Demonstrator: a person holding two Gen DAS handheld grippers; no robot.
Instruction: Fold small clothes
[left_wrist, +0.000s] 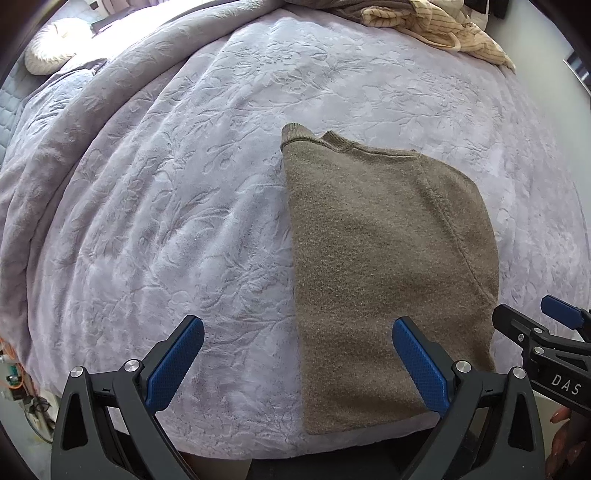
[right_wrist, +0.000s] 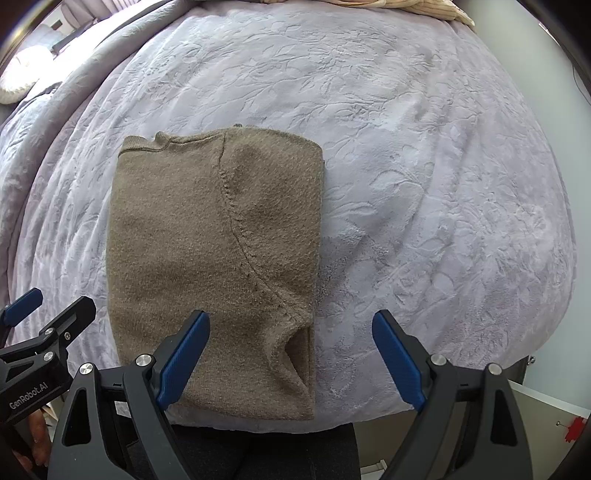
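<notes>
Both tongs, left (left_wrist: 297, 360) and right (right_wrist: 291, 352), hang spread, empty; folded brown sweater (right_wrist: 214, 266) hides its sleeves; striped garment (left_wrist: 439, 27) cut off.

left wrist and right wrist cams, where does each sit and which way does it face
Left wrist: on the left tool, facing down at the bed; sweater under its right finger; right tool and fingertips at the right edge.
Right wrist: on the right tool, facing down; sweater under its left finger; left tool at the left edge.
Shared: sweater, bed, both tools open.
</notes>
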